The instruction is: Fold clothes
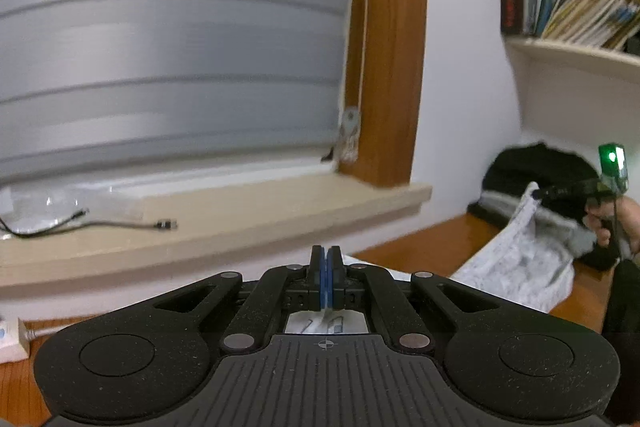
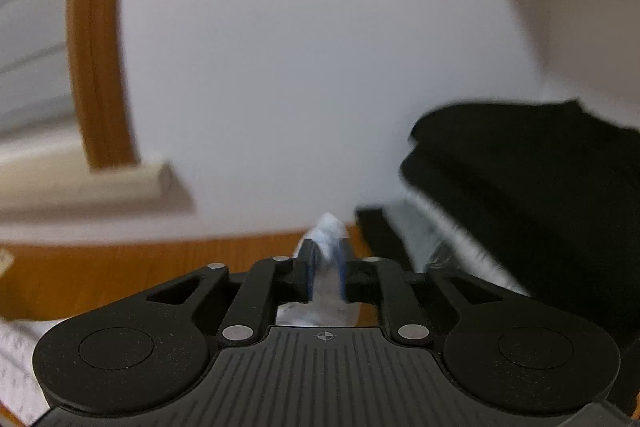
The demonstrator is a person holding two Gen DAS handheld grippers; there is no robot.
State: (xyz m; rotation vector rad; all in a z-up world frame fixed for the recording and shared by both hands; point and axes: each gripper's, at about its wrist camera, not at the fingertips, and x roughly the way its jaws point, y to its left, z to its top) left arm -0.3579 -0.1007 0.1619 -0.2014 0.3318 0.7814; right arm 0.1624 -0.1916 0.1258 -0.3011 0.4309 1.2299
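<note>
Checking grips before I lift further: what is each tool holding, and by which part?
Both hold the white patterned garment. The right tool pinches a bunched edge of it. The left tool is shut on thin fabric; which part is hidden.

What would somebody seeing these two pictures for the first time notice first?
Probably the white patterned garment lifted off the wooden table, one bunch of it pinched in the right gripper, which shows with its green light at the right edge of the left wrist view. The left gripper is closed in the foreground with white cloth under it. Behind the garment, a pile of black clothes sits against the white wall.
</note>
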